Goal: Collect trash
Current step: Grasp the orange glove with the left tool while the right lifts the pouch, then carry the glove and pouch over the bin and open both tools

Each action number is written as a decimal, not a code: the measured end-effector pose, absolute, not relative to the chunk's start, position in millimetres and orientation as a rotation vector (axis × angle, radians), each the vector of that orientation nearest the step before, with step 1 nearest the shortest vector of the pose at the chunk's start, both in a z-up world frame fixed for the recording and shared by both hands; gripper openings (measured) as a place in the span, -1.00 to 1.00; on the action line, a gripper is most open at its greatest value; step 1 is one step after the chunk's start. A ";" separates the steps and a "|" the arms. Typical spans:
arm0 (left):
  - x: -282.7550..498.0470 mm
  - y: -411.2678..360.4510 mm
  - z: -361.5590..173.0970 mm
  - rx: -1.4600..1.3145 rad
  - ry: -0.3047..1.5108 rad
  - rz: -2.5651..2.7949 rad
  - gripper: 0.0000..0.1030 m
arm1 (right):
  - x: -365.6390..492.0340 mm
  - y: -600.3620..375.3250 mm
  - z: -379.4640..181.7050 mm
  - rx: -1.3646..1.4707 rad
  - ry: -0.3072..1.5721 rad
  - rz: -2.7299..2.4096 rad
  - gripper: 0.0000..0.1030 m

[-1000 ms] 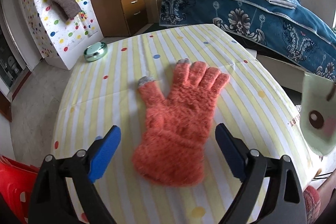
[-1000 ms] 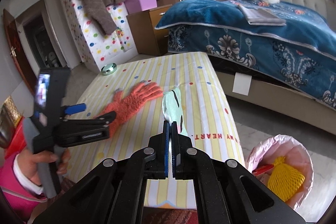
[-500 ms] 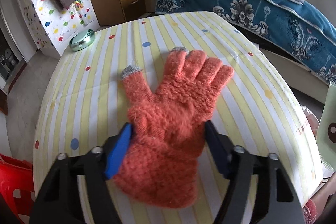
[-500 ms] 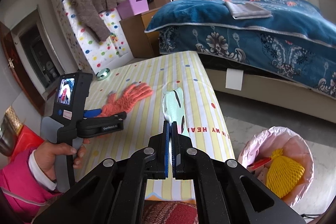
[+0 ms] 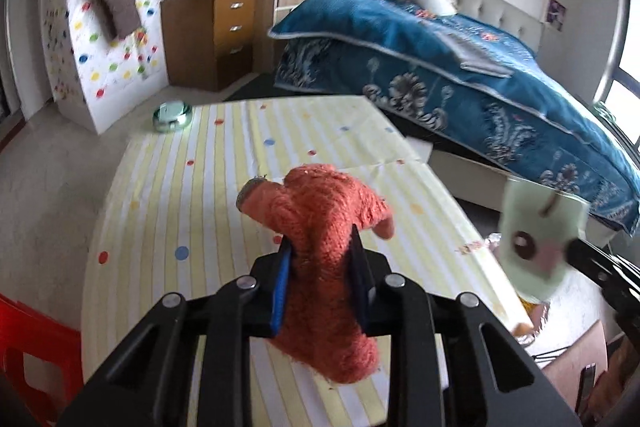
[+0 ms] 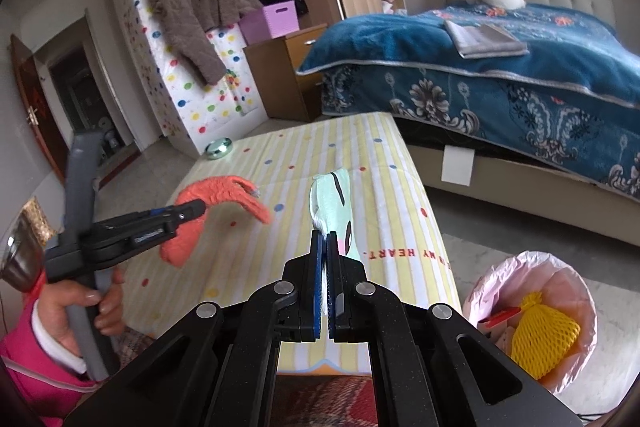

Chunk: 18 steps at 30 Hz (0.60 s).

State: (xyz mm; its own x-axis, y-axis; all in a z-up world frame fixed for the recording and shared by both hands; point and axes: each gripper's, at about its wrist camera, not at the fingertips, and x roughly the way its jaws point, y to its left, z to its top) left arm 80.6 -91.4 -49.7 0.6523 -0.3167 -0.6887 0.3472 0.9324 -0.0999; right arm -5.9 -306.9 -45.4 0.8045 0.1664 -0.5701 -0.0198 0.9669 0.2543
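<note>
Left wrist view: left gripper (image 5: 320, 259) closing, pads pressed on orange glove (image 5: 324, 227), glove lifted clear of striped tablecloth (image 5: 200, 195), fingers drooping forward.

Right wrist view: right gripper (image 6: 324, 251) clamped tight on pale green sock (image 6: 332, 203), held above table beside pink-lined bin (image 6: 560, 283) on floor at right.

striped tabletop (image 5: 224, 187) lying bare across frame centre, green dish (image 5: 172, 115) sitting at far-left corner, bed (image 6: 520, 75) crowding upper right, lined bin (image 6: 536, 311) standing lower right
</note>
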 end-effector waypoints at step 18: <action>11.2 -191.4 -48.2 0.279 0.670 -0.596 -0.52 | -54.0 -333.2 -42.1 0.249 0.625 -0.031 -0.97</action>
